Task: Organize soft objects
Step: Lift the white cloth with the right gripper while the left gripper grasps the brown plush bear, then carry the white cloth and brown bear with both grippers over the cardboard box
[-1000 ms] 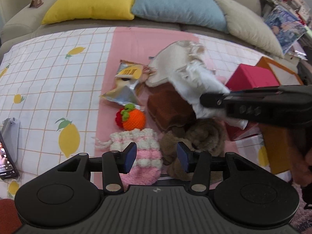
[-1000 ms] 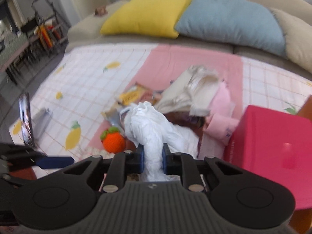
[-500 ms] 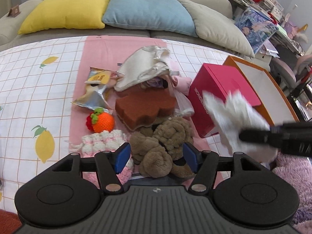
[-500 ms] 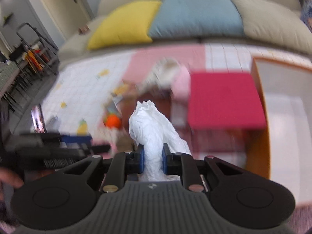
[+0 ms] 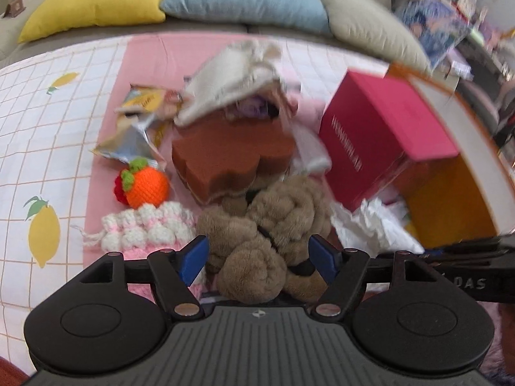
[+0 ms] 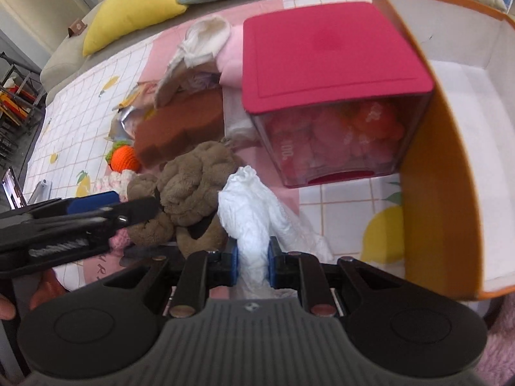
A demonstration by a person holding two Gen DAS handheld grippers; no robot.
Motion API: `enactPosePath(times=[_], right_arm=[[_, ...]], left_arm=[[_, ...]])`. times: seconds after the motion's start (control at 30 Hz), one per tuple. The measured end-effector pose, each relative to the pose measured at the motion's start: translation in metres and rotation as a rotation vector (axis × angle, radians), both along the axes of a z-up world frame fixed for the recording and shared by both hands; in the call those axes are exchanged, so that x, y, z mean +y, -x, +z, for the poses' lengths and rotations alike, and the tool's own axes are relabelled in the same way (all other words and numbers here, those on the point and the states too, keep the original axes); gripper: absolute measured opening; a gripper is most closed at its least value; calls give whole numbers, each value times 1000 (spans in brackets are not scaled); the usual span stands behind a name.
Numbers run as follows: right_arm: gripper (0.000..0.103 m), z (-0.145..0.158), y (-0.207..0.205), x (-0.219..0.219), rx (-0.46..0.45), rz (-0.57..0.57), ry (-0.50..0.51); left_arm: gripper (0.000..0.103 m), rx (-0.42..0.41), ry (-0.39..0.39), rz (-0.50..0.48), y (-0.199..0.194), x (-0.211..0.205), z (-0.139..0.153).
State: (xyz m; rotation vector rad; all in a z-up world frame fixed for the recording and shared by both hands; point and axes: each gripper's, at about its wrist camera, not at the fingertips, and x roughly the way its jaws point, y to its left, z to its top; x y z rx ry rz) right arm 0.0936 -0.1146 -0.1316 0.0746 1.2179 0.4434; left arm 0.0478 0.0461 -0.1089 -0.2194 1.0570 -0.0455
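A brown plush knot lies on the lemon-print sheet, between the fingers of my left gripper. Its jaws are opening, and the blue pads stand at the plush's sides without squeezing it. My right gripper is shut on a crumpled white wad, low over the sheet just right of the plush. The same wad shows in the left wrist view beside the magenta box. The left gripper's fingers reach onto the plush from the left in the right wrist view.
Behind the plush lie a brown sponge block, an orange crochet fruit, a pink-white knitted pouch, foil packets and a cream cloth bag. An open orange box with a white inside stands at the right. Pillows line the sofa.
The left gripper shifted right from over the knitted pouch to astride the brown plush, and its jaws widened. The right gripper carried the white wad off the pile, rightward and down beside the plush.
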Motion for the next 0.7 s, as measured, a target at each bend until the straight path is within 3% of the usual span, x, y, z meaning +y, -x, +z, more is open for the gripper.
enactPosePath(times=[0.1,0.2,0.3,0.43,0.7], right_arm=[[16,-1,-1,2,-3,9,2],[16,-3,0,3,-8,15,5],[16,-4,0,4,-3,18,5],[16,-3,1,6,-15,30,17],[16,14,8,2,-73,39,39]], left_arm=[[81,52,-32,-8,-1,-6,-8],[72,86,-39,-18,-2,-10,-16],[49,119,-87,-35,-4,-17,-21],[34,138,-87,-27,-3,-16,-25],[28,59,-54,22,13,-9,-4]])
